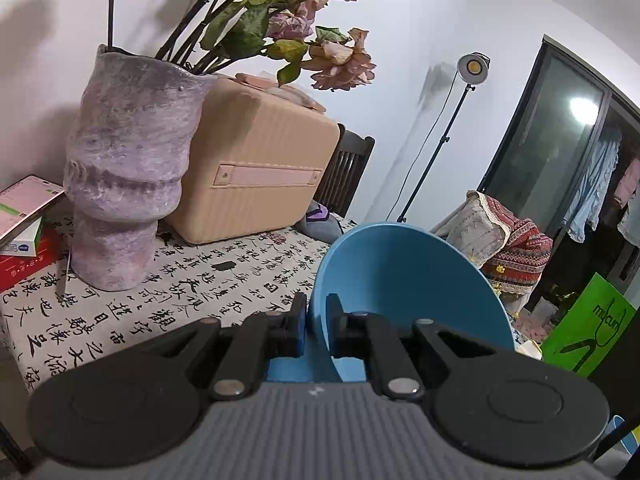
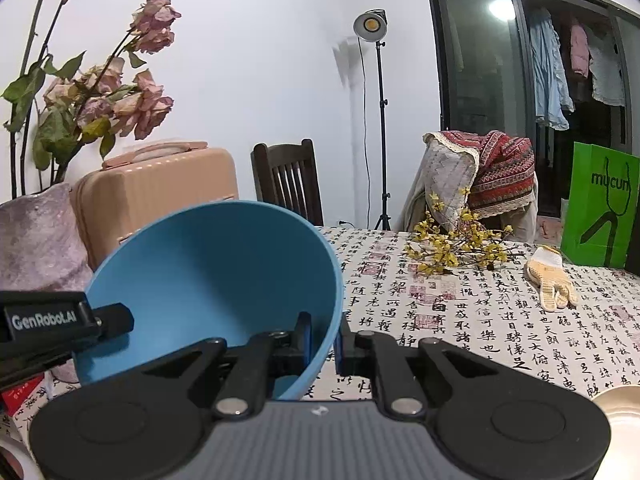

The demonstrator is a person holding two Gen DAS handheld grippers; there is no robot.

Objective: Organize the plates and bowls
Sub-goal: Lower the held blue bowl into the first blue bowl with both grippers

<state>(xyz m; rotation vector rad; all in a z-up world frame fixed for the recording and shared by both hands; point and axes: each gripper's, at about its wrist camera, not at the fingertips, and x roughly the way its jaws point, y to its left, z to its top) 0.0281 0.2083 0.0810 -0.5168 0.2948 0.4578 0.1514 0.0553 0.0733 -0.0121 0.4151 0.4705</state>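
One blue bowl [image 1: 404, 276] is held tilted above the calligraphy-print tablecloth [image 2: 480, 328], between both grippers. My left gripper [image 1: 318, 320] is shut on the bowl's left rim, one pad inside the wall and one outside. In the right wrist view the same blue bowl [image 2: 208, 272] opens toward the camera, and my right gripper [image 2: 324, 336] is shut on its right rim. The left gripper [image 2: 116, 318] comes in from the left edge to the bowl's opposite rim. A cream plate [image 2: 624, 412] peeks in at the lower right, mostly cut off.
A tall purple vase [image 1: 124, 176] of dried roses, a peach suitcase [image 1: 256, 160] and stacked boxes [image 1: 24, 224] crowd the table's left. A yellow flower branch [image 2: 456, 244], a glove [image 2: 552, 276] and a green bag [image 2: 600, 208] lie to the right. A dark chair [image 2: 288, 180] stands behind.
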